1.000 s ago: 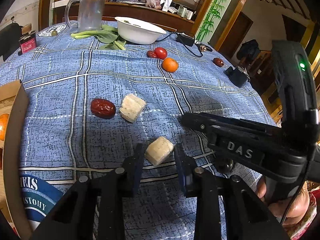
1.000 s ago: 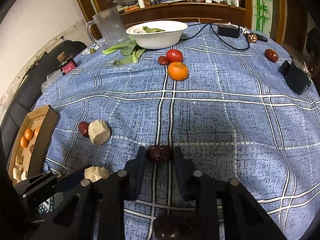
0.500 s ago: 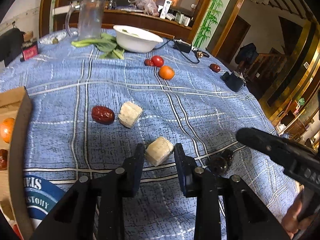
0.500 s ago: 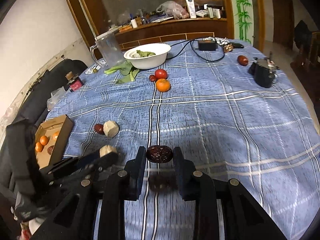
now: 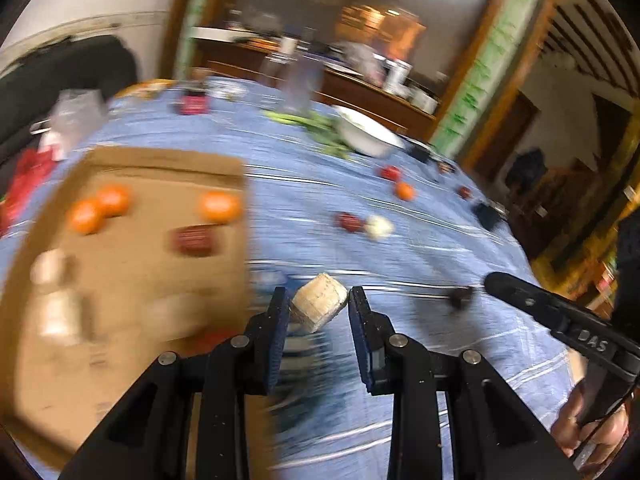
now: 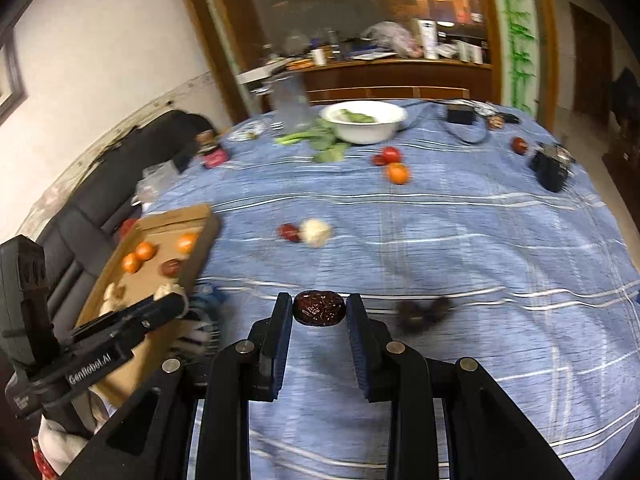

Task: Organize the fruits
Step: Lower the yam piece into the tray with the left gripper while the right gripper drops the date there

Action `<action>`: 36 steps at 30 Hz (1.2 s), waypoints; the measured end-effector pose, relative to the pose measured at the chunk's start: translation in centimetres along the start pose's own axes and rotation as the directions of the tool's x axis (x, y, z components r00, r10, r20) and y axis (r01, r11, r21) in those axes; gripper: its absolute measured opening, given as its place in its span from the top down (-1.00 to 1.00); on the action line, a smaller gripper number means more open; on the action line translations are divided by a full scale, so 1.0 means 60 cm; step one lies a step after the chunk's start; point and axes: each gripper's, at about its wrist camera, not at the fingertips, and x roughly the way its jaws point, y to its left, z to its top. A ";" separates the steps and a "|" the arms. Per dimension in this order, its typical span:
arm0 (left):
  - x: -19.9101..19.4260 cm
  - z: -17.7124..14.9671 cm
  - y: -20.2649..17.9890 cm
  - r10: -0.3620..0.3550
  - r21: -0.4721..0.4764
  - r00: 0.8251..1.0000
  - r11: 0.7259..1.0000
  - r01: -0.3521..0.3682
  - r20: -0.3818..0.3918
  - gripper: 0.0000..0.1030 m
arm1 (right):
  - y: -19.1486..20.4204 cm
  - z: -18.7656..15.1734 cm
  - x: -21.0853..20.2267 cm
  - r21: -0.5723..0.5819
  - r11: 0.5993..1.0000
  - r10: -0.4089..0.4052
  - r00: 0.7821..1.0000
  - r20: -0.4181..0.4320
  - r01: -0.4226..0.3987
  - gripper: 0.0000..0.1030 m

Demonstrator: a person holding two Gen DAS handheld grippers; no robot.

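A pale cube point(image 5: 319, 301) is clamped in the left gripper point(image 5: 319, 312) jaws, raised beside the cardboard box point(image 5: 132, 256). A dark date point(image 6: 319, 308) is pinched by the right gripper point(image 6: 319, 312) above the desk point(image 6: 460, 232), covered in blue checked cloth, in a dim wood-panelled room.
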 end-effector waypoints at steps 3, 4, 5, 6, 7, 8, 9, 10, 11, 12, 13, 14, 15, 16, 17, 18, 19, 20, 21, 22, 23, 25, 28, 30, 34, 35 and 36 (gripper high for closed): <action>-0.035 -0.006 0.069 0.077 -0.061 0.997 0.995 -0.077 0.009 0.43 | 0.065 -0.006 0.011 -0.053 0.997 0.050 0.999 -0.014 -0.051 0.42; -0.046 -0.008 0.096 0.106 -0.085 0.994 0.991 -0.105 0.009 0.43 | 0.086 -0.007 0.017 -0.070 0.995 0.068 0.997 -0.023 -0.069 0.42; -0.054 -0.009 0.116 0.127 -0.103 0.992 0.987 -0.126 0.009 0.43 | 0.105 -0.009 0.022 -0.084 0.993 0.084 0.996 -0.032 -0.087 0.42; -0.061 -0.011 0.134 0.143 -0.116 0.990 0.983 -0.142 0.008 0.43 | 0.128 -0.010 0.029 -0.101 0.989 0.103 0.994 -0.043 -0.107 0.42; -0.070 -0.014 0.156 0.165 -0.135 0.986 0.977 -0.163 0.008 0.43 | 0.151 -0.013 0.037 -0.116 0.985 0.122 0.991 -0.056 -0.128 0.42; -0.075 -0.016 0.169 0.178 -0.148 0.984 0.973 -0.175 0.009 0.43 | 0.171 -0.016 0.045 -0.128 0.981 0.138 0.988 -0.070 -0.146 0.42; -0.079 -0.018 0.183 0.194 -0.159 0.981 0.969 -0.191 0.006 0.43 | 0.192 -0.020 0.054 -0.142 0.976 0.153 0.985 -0.084 -0.164 0.42; -0.082 -0.020 0.198 0.214 -0.170 0.977 0.963 -0.210 0.003 0.42 | 0.216 -0.025 0.066 -0.158 0.971 0.166 0.981 -0.101 -0.180 0.42; -0.083 -0.021 0.209 0.227 -0.178 0.974 0.958 -0.223 -0.001 0.42 | 0.235 -0.030 0.076 -0.173 0.966 0.172 0.978 -0.114 -0.190 0.41; -0.082 -0.023 0.219 0.242 -0.186 0.970 0.953 -0.239 -0.008 0.42 | 0.259 -0.037 0.091 -0.193 0.960 0.178 0.975 -0.132 -0.202 0.41; -0.080 -0.026 0.225 0.247 -0.193 0.969 0.950 -0.245 -0.013 0.42 | 0.274 -0.043 0.102 -0.203 0.957 0.181 0.973 -0.146 -0.208 0.41; -0.078 -0.027 0.229 0.246 -0.198 0.969 0.949 -0.244 -0.016 0.42 | 0.291 -0.049 0.116 -0.211 0.953 0.186 0.969 -0.165 -0.219 0.41; -0.078 -0.028 0.234 0.243 -0.201 0.970 0.949 -0.241 -0.014 0.42 | 0.300 -0.054 0.126 -0.217 0.950 0.189 0.966 -0.178 -0.226 0.41; -0.081 -0.030 0.237 0.243 -0.202 0.970 0.949 -0.240 -0.010 0.42 | 0.313 -0.059 0.138 -0.227 0.947 0.186 0.964 -0.190 -0.228 0.41; -0.082 -0.029 0.239 0.246 -0.201 0.969 0.949 -0.242 -0.007 0.42 | 0.324 -0.064 0.149 -0.237 0.945 0.179 0.964 -0.199 -0.225 0.41; -0.082 -0.029 0.240 0.246 -0.203 0.969 0.949 -0.241 -0.004 0.42 | 0.332 -0.068 0.158 -0.248 0.943 0.171 0.963 -0.206 -0.221 0.41; -0.083 -0.029 0.243 0.243 -0.207 0.970 0.949 -0.239 -0.002 0.42 | 0.339 -0.072 0.167 -0.257 0.942 0.163 0.963 -0.214 -0.217 0.41; -0.083 -0.029 0.245 0.242 -0.213 0.970 0.948 -0.237 -0.001 0.42 | 0.344 -0.076 0.173 -0.264 0.941 0.156 0.963 -0.219 -0.212 0.41; -0.083 -0.029 0.249 0.241 -0.219 0.970 0.947 -0.236 -0.002 0.42 | 0.346 -0.078 0.179 -0.269 0.941 0.149 0.963 -0.223 -0.208 0.41; -0.083 -0.031 0.251 0.238 -0.225 0.971 0.946 -0.233 -0.005 0.42 | 0.347 -0.080 0.184 -0.272 0.940 0.145 0.963 -0.226 -0.205 0.41; -0.081 -0.032 0.254 0.228 -0.233 0.974 0.947 -0.223 -0.006 0.41 | 0.346 -0.082 0.185 -0.275 0.940 0.141 0.964 -0.227 -0.203 0.40; -0.081 -0.033 0.258 0.215 -0.244 0.977 0.947 -0.210 -0.004 0.40 | 0.346 -0.085 0.189 -0.282 0.940 0.133 0.965 -0.225 -0.195 0.40; -0.083 -0.032 0.258 0.208 -0.248 0.978 0.947 -0.203 -0.004 0.38 | 0.349 -0.085 0.190 -0.291 0.938 0.130 0.968 -0.216 -0.191 0.40; -0.086 -0.032 0.258 0.195 -0.255 0.981 0.948 -0.189 0.000 0.20 | 0.351 -0.086 0.188 -0.293 0.937 0.131 0.969 -0.211 -0.191 0.37; -0.101 -0.029 0.250 0.192 -0.259 0.981 0.949 -0.180 0.024 0.10 | 0.349 -0.088 0.180 -0.291 0.939 0.131 0.972 -0.195 -0.185 0.31; -0.107 -0.028 0.247 0.191 -0.261 0.981 0.949 -0.176 0.032 0.07 | 0.346 -0.088 0.176 -0.286 0.940 0.134 0.972 -0.191 -0.186 0.31; -0.112 -0.027 0.244 0.191 -0.260 0.981 0.950 -0.175 0.039 0.03 | 0.343 -0.088 0.169 -0.278 0.942 0.140 0.973 -0.183 -0.188 0.31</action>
